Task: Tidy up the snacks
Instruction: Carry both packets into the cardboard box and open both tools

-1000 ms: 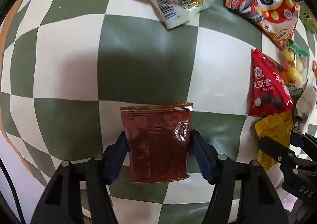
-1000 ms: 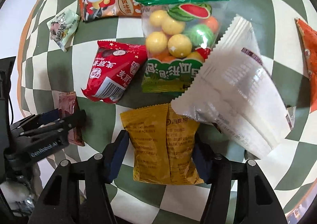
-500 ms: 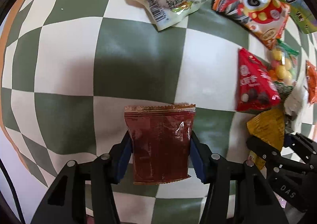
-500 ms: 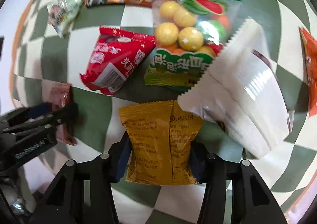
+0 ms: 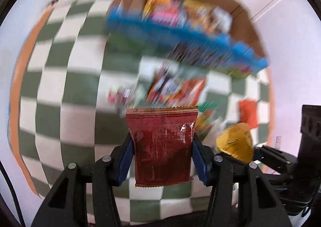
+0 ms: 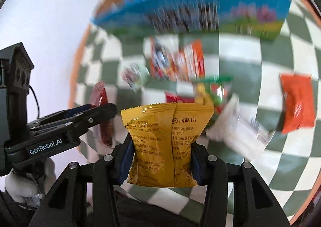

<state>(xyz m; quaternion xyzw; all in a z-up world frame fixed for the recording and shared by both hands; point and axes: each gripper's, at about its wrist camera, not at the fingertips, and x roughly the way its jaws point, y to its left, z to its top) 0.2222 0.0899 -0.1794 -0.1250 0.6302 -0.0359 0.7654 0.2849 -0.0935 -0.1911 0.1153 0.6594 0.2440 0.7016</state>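
Both packets have been lifted clear of the worktop [image 5: 60,90], where a second ago they lay flat on the checked cloth. The dark red packet [image 5: 162,144] is clamped at its sides by the left gripper [image 5: 162,158], whose jaws have just been closing onto it. The yellow packet [image 6: 166,146] is pinched the same way in the right gripper [image 6: 162,161], its jaws likewise closed in on the pouch. Each packet is held upright, its crimped top edge pointing away from the camera.

Ahead, toward the far edge of the worktop, an open cardboard box [image 5: 236,12] with a blue printed front is now brought into view, already loaded with snacks. Loose packets are left on the cloth between the grippers and the box, among them an orange packet [image 6: 297,104] near the right edge; most are too blurred to name.

The 2 pick-ups are judged complete, and carrying both packets to the box is likely the step in hand.
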